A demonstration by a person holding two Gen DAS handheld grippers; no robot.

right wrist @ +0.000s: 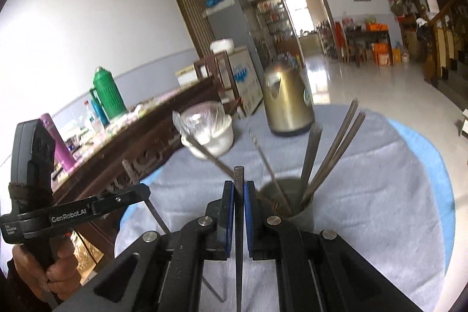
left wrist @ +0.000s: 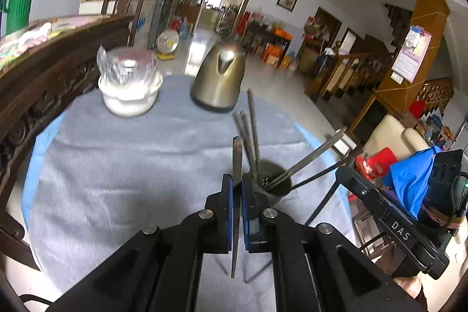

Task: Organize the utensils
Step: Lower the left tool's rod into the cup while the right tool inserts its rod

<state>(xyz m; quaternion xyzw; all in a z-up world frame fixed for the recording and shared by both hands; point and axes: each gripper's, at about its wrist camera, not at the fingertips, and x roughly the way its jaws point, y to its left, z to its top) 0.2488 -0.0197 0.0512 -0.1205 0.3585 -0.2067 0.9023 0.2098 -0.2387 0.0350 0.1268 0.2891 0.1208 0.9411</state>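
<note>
Dead centre of both wrist views, each hand-held gripper of mine is clamped tight on one chopstick. The left hand-held gripper [left wrist: 237,189] has its blue pads squeezed on a dark chopstick [left wrist: 237,154] that sticks up past the tips and hangs down below the jaws. Same deal with the right hand-held gripper [right wrist: 239,192]: pads shut on a second chopstick [right wrist: 239,239], running straight up and down between them.

The cup [left wrist: 273,186] sits just right of the left gripper's tips, on the grey cloth [left wrist: 131,165] over the counter, with a bunch more chopsticks [left wrist: 253,130] fanning out of it. In the right view the cup [right wrist: 295,206] is also just right of the tips.

Further back on the cloth, toward the upper middle, there's a gold kettle [left wrist: 219,78] and, to its left, a white bowl [left wrist: 130,95] with plastic wrap over it. A green thermos [right wrist: 108,92] stands on the wooden sideboard at left.
</note>
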